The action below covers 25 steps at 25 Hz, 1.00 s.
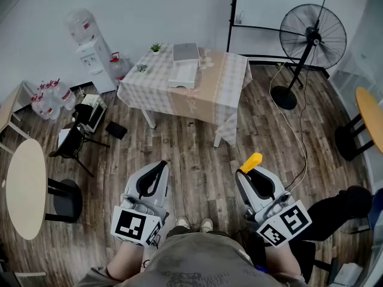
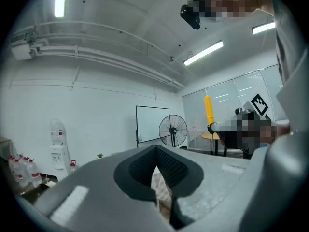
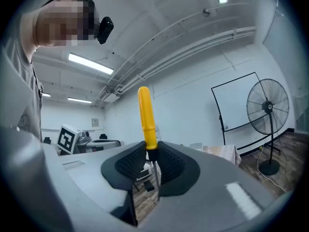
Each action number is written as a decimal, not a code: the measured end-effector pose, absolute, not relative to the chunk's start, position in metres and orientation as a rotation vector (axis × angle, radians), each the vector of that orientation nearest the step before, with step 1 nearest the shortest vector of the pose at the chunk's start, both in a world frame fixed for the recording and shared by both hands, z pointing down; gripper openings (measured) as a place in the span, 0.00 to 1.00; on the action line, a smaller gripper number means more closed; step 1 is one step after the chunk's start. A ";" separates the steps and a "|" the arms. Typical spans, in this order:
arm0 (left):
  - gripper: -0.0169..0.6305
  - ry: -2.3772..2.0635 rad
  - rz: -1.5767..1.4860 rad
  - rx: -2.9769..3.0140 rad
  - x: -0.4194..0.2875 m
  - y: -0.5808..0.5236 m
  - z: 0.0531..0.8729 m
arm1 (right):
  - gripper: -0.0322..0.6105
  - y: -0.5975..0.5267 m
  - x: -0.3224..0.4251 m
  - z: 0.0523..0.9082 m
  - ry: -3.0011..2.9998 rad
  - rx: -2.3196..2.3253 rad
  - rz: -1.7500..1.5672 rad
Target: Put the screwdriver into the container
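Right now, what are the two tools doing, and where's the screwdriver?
Left tool shut, empty. Right tool shut on the yellow-handled screwdriver, handle pointing outward. Grey container on the checked table ahead, not yet reached.

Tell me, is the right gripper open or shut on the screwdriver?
Shut on it: the right gripper pinches the screwdriver just below its yellow handle, which sticks out past the jaws.

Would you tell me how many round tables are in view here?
2: beige round table at left edge, orange round table cut off at right edge; more may be hidden.
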<state>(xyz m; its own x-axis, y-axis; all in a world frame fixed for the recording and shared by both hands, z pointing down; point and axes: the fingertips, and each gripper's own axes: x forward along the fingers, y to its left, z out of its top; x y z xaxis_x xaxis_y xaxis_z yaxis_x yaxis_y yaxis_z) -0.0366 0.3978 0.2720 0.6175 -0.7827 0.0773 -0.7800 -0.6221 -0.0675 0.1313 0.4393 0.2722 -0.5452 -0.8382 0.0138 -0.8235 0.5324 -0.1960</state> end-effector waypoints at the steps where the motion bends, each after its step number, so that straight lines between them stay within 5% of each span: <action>1: 0.03 1.352 -0.156 -2.803 -0.036 0.399 0.272 | 0.21 0.440 0.132 0.272 2.673 -1.456 -0.277; 25: 0.03 1.347 -0.207 -2.793 0.001 0.397 0.281 | 0.21 0.438 0.170 0.290 2.657 -1.455 -0.353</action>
<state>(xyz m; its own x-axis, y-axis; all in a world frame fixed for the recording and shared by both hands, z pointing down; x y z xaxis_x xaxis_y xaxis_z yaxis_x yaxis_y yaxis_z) 0.0007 0.3972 0.2807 0.6153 -0.7813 0.1051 -0.7767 -0.6236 -0.0884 0.1705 0.4379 0.2902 -0.5415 -0.8401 0.0309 -0.8190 0.5189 -0.2447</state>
